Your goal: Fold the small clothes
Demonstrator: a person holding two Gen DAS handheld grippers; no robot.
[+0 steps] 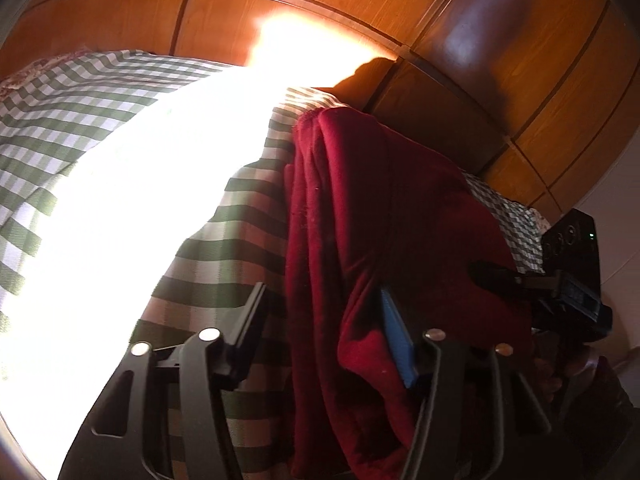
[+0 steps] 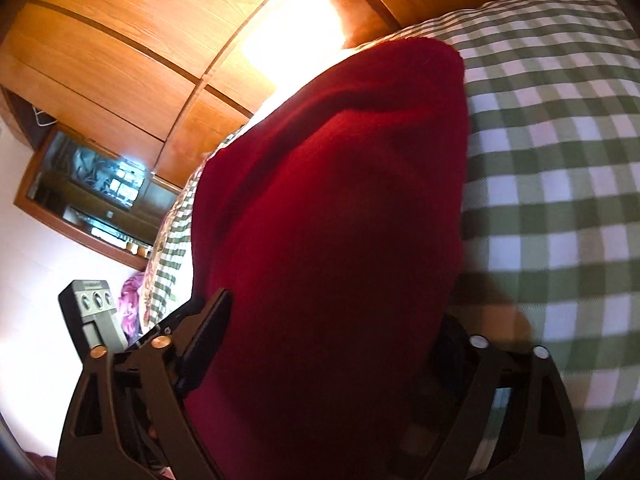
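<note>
Both grippers' fingers, left and right, stand apart around the red garment on the checked bed, probably to grasp its near edge for folding.

Blown-out sun glare on checked bedspread; surroundings dim, fisheye-warped edges, slight blur.

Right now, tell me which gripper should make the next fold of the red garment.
Probably the right gripper: the red garment fills the gap between its fingers. In the left gripper view, the cloth lies against only one finger, beside bare checked bedcover.
</note>
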